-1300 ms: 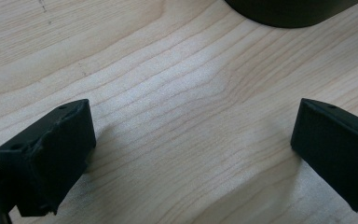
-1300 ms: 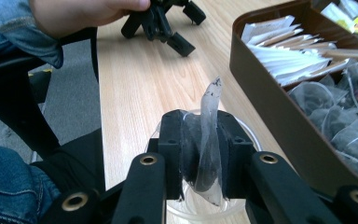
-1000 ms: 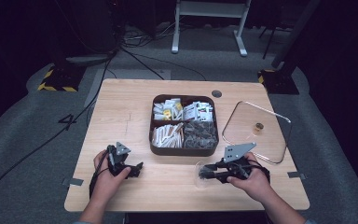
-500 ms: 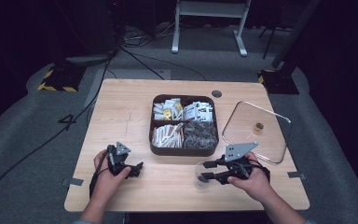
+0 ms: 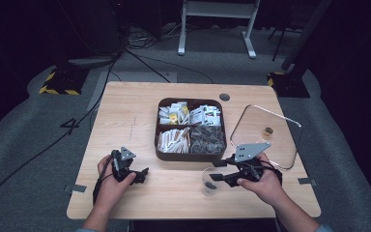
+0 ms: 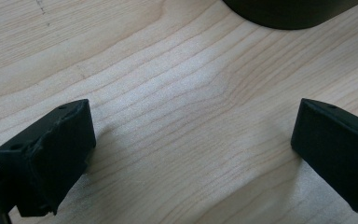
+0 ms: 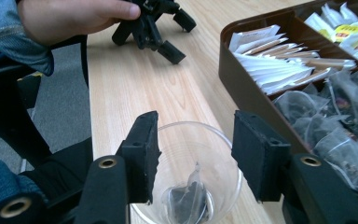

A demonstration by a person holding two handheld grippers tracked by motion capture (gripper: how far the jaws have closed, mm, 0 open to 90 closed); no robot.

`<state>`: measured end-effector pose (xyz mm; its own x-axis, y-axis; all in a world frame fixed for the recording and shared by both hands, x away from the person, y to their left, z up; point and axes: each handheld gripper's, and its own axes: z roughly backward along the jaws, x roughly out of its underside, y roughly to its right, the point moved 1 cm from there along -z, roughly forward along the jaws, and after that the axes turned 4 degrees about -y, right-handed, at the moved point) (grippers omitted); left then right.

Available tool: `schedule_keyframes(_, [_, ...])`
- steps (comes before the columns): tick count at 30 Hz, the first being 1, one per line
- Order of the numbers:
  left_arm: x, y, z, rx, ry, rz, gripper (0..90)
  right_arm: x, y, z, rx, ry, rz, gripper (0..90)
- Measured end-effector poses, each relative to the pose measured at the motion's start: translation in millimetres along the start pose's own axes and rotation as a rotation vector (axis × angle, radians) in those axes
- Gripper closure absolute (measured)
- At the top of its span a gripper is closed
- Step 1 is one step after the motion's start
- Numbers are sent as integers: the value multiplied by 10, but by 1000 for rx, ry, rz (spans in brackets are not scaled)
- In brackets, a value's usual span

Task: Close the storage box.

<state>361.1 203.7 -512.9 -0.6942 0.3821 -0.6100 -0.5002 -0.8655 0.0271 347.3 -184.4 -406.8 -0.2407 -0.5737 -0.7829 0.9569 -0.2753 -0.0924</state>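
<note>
Your right gripper (image 5: 214, 177) hovers with its jaws apart over a clear cup (image 7: 186, 175), which stands on the table (image 5: 135, 108) just in front of the brown box (image 5: 191, 155); a tea bag (image 7: 186, 198) lies inside the cup. Your left gripper (image 5: 142, 174), jaws wide and holding nothing, rests left of the box.
</note>
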Motion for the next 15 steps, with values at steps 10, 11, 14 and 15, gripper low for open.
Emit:
schedule_keyframes(10, [20,12,15,0,1,2,2,-53,227,129,104,29,-9,486])
schedule_keyframes(11, [20,12,15,0,1,2,2,-53,268,150,114,37,-21,485])
schedule_keyframes(14, [20,12,15,0,1,2,2,-45,396,224,149,58,-49,511])
schedule_keyframes(15, [21,11,16,-2,1,1,2,-42,444,250,166,60,-51,519])
